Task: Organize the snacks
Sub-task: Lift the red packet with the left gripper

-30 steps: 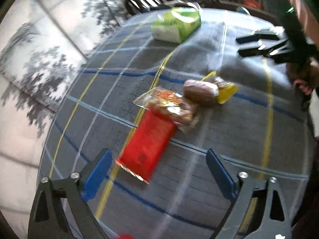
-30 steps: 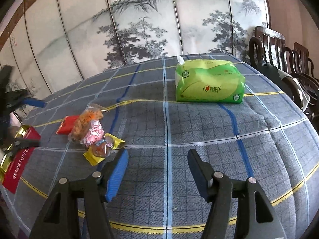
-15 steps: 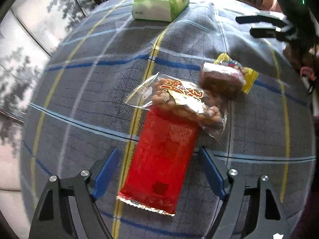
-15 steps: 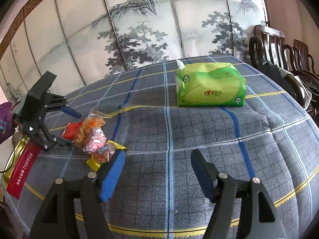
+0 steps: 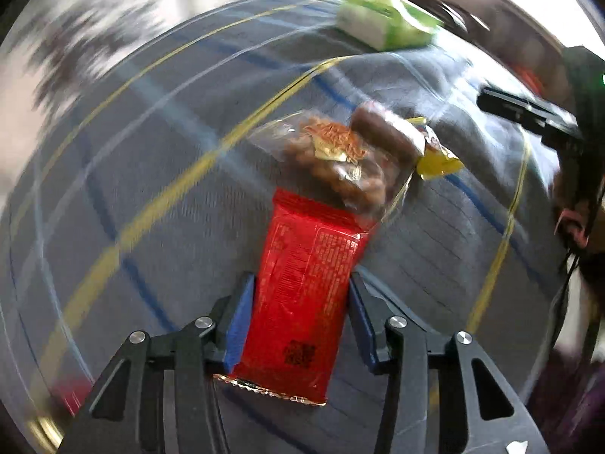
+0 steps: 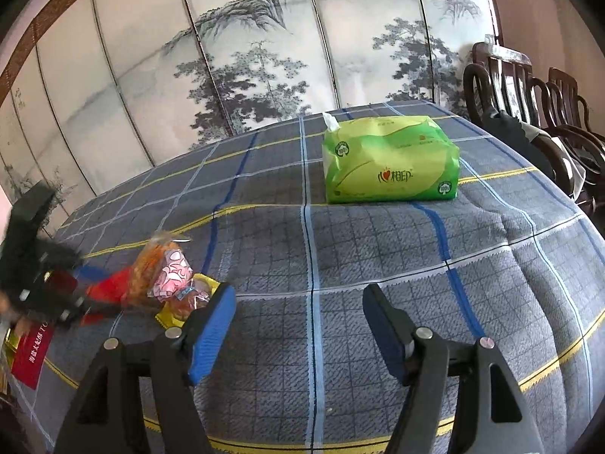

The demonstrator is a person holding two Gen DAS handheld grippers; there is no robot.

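- Flat red foil snack packet (image 5: 302, 283): lies lengthwise on the grey plaid tablecloth (image 5: 159, 196), its near end between the two blue-padded fingers, its far end tucked under the next bag. The face shows fine printed text and a small square code; the bottom seam is crimped and glints gold.
- Left gripper (image 5: 298, 317): jaws drawn in against both long edges of the packet, pinching it across its width, probably so that it can be slid clear of the pile.
- Clear cellophane bag of brown nuts (image 5: 340, 162): overlaps the packet's far end; a dark oblong wrapped snack (image 5: 389, 132) and a yellow wrapper (image 5: 438, 160) lie against it. The cluster sits near the table's left edge.
- Right gripper (image 6: 298, 325): jaws spread, nothing between them, held above bare cloth just beside the pile, seemingly waiting.
- Green soft pack of tissues (image 6: 389, 162): well apart, at the far side of the table.
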